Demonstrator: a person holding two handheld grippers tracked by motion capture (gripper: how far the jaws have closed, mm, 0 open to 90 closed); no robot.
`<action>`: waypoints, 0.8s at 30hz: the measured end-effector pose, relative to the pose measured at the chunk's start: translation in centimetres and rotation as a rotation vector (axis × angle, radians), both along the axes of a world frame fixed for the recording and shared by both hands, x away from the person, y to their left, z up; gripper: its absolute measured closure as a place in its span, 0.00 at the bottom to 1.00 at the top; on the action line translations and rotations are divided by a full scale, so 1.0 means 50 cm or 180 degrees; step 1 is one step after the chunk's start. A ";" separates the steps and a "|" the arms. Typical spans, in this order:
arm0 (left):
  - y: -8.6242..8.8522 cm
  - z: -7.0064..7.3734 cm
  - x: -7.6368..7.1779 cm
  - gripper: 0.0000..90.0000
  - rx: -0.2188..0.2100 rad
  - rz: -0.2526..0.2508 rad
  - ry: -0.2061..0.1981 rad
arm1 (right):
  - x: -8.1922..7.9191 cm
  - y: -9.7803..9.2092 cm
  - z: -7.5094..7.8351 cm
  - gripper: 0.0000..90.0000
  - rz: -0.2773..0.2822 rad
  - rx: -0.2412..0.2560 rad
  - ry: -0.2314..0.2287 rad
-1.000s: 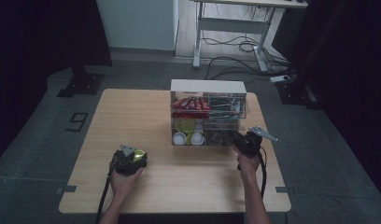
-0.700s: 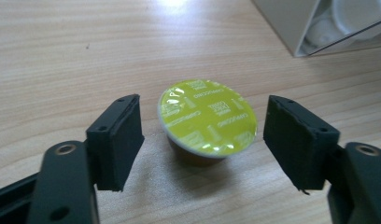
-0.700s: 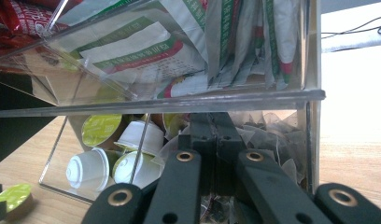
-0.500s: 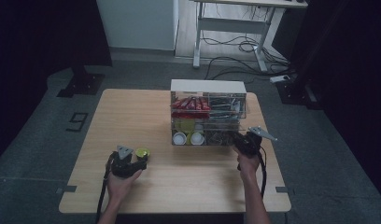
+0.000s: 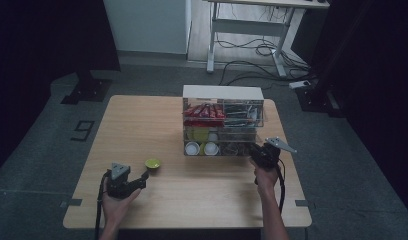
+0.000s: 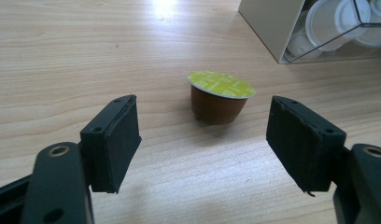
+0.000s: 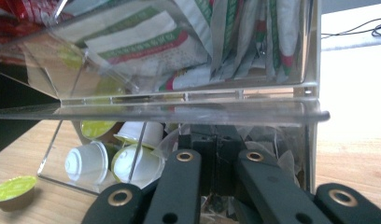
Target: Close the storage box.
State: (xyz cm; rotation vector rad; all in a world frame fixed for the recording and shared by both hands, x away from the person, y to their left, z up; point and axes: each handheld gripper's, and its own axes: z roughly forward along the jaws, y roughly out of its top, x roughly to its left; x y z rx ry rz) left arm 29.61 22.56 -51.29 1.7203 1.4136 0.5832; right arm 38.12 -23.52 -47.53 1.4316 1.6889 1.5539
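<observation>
A brown coffee capsule with a green lid [image 5: 152,163] [image 6: 220,95] stands upright on the wooden table [image 5: 142,125], a little in front of my left gripper [image 5: 142,176] [image 6: 205,137]. That gripper is open, with the capsule just beyond its pads and untouched. My right gripper [image 5: 256,150] [image 7: 217,156] is shut, its tips pushed into the lower right compartment of the clear acrylic organizer [image 5: 222,125] [image 7: 179,112] among clear packets. Whether it pinches one is hidden. The green-lidded capsule [image 7: 13,189] also appears at the lower left of the right gripper view.
The organizer holds red packets [image 5: 204,111] on top, sachets [image 7: 179,42] at the upper right, and white capsules [image 5: 202,148] [image 7: 86,163] below. Bare tabletop lies to the left and along the front edge. A desk frame and cables [image 5: 252,47] stand beyond the table.
My left gripper has drawn back toward the person and opened, leaving the green-lidded capsule standing on the table. The right gripper has stayed at the organizer.
</observation>
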 end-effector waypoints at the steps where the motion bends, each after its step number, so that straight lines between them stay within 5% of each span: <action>1: 0.002 0.000 -0.002 0.29 -0.0019 0.0005 -0.0002 | -0.001 0.000 -0.001 0.99 -0.0003 -0.0011 0.0009; 24: 0.004 -0.007 -0.011 0.29 -0.0044 -0.0083 0.0049 | -0.032 0.001 -0.005 0.99 0.0010 -0.0066 0.0032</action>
